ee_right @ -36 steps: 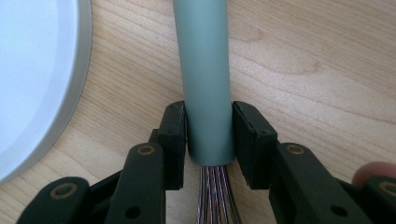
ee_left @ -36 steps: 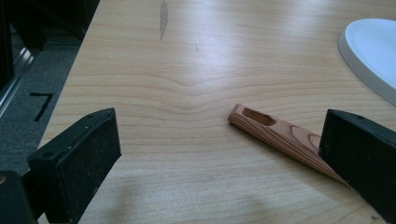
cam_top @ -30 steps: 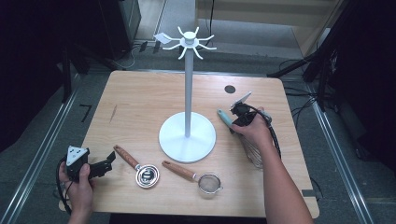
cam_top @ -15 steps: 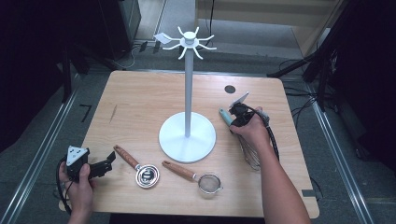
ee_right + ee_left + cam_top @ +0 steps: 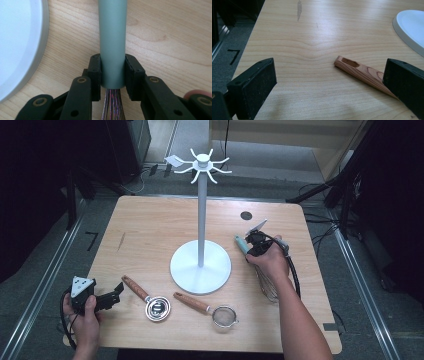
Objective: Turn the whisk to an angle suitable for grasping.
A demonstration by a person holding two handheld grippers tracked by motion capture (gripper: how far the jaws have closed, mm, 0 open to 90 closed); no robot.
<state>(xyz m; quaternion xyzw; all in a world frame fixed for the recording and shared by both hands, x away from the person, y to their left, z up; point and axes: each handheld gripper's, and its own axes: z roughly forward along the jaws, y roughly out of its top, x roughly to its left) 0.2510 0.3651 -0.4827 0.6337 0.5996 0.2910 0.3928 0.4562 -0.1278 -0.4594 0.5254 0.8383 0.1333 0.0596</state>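
Observation:
A whisk with a grey-green handle (image 5: 240, 242) (image 5: 112, 37) and thin wires (image 5: 267, 287) lies on the wooden table (image 5: 150, 235), right of the white stand. My right gripper (image 5: 255, 245) (image 5: 112, 70) has just been closing. Its pads (image 5: 96, 70) now press both sides of the handle near the wires. My left gripper (image 5: 112, 295) (image 5: 330, 77) rests open at the table's front left. The wooden handle (image 5: 362, 72) of a small metal measuring cup (image 5: 150, 302) lies loose between its jaws, close to the right one.
A tall white stand (image 5: 201, 265) with hooked arms on top (image 5: 202, 162) stands mid-table; its round base (image 5: 17, 45) (image 5: 412, 27) is close to both tools. A wooden-handled mesh strainer (image 5: 215, 310) lies near the front edge. A dark round hole (image 5: 246, 215) marks the table's back right.

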